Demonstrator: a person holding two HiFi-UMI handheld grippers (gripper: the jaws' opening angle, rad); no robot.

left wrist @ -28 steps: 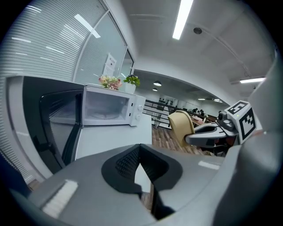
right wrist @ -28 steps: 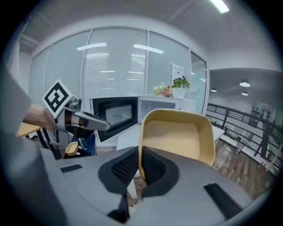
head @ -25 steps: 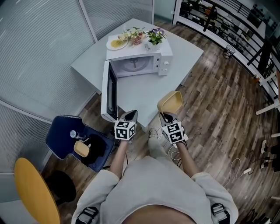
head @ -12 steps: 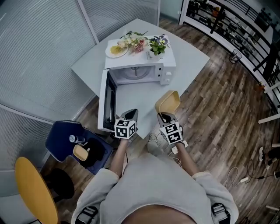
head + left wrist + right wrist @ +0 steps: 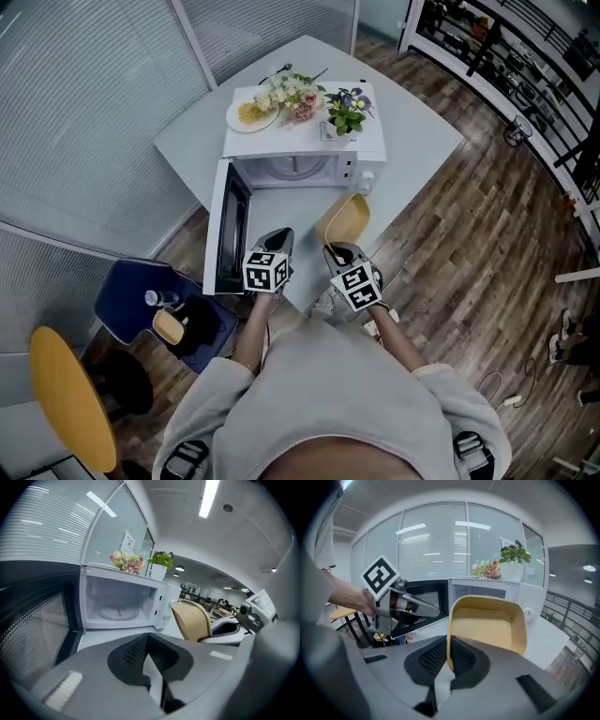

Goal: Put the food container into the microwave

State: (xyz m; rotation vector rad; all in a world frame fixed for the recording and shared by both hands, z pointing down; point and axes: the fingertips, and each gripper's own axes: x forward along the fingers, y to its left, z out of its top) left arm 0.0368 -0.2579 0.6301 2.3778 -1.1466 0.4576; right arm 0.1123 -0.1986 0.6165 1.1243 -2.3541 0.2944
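Note:
A white microwave (image 5: 352,167) stands on a pale table (image 5: 422,122) with its door (image 5: 228,230) swung wide to the left. The cavity (image 5: 117,602) shows an empty glass turntable. My right gripper (image 5: 337,251) is shut on the rim of a yellow food container (image 5: 345,218), which hangs tilted over the table just in front of the microwave's right side. The right gripper view shows the rim pinched between the pads (image 5: 449,641) and the empty container (image 5: 487,625) beyond. My left gripper (image 5: 278,239) is shut with nothing in it (image 5: 147,637), close beside the open door.
On top of the microwave are a plate of food (image 5: 251,112), a bunch of flowers (image 5: 292,94) and a potted plant (image 5: 347,111). A blue chair (image 5: 131,300) with small items stands at the left below the door, and a yellow seat (image 5: 66,394) behind it. Glass partitions close the left side.
Both grippers have moved forward over the table's near edge toward the microwave. The container, still held, is now closer to the microwave's front.

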